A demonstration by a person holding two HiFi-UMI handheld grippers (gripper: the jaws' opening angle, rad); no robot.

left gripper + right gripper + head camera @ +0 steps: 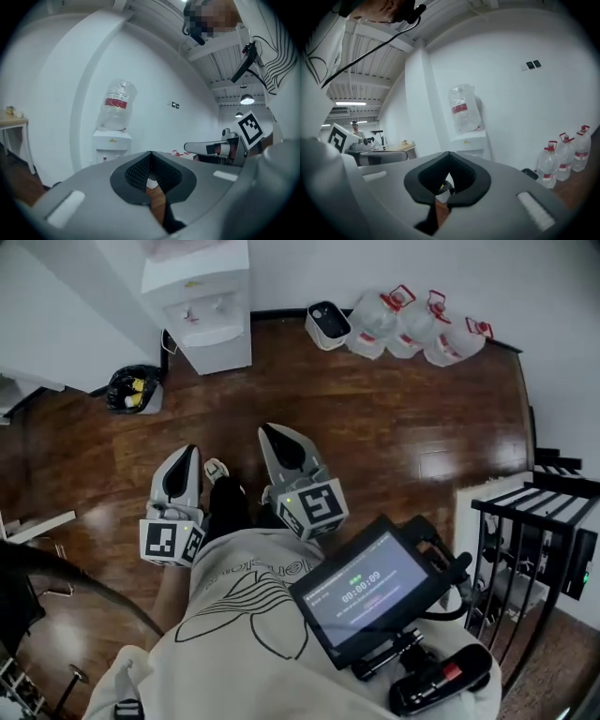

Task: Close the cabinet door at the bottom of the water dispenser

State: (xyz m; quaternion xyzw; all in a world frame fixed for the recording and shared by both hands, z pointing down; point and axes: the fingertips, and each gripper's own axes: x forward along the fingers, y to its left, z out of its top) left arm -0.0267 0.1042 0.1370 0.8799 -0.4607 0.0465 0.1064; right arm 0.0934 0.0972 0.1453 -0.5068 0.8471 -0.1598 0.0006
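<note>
Head view: left tongs [187, 465] and right tongs [280, 441] sit closed together, empty, over the wooden floor [394, 418]; the dispenser [202, 310] stands against the wall [375, 266], well ahead of both.

This is looking like an office or workroom: a water dispenser [202, 306] is standing against a white wall [375, 268] on a wood floor [394, 427], spare jugs [412, 326] are lining the wall's foot, and a desk [396, 148] is sitting under a strip light [350, 103].
</note>
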